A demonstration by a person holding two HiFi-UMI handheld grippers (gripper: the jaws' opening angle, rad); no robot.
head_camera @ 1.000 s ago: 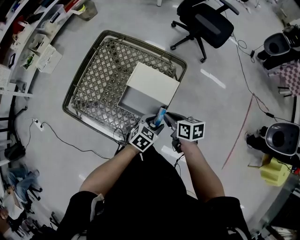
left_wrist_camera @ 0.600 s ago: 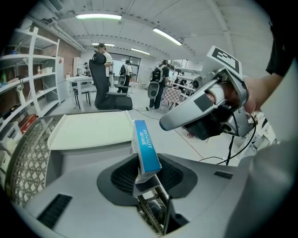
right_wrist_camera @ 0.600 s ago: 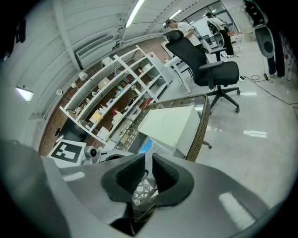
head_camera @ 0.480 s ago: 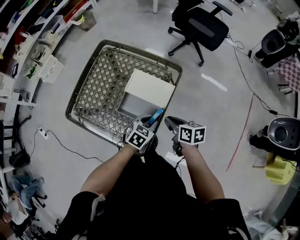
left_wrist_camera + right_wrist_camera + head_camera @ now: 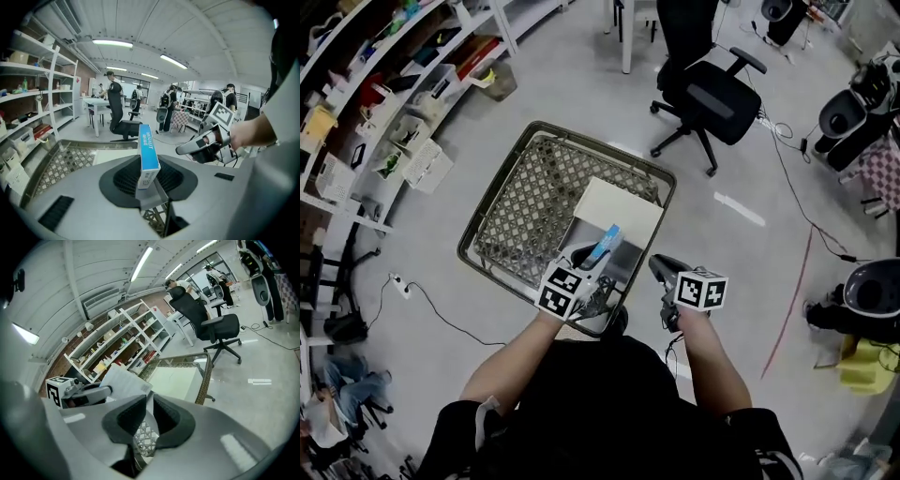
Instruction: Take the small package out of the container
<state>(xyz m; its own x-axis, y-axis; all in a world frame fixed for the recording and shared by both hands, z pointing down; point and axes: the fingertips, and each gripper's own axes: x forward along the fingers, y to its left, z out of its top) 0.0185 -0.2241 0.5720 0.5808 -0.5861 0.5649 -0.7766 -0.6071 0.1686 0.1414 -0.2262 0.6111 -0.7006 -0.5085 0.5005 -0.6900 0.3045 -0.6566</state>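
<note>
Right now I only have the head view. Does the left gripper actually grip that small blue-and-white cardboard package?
Observer: Yes. In the left gripper view the left gripper has its jaws just closed in, and they clamp the small blue-and-white cardboard package by its lower end.
Operator: Package straight?
Observer: Nearly upright out of the gripper, with a blue printed face toward that camera.
Operator: Right gripper carrying anything?
Observer: No. The right gripper view shows the right gripper empty, with a narrow gap between its jaws.
</note>
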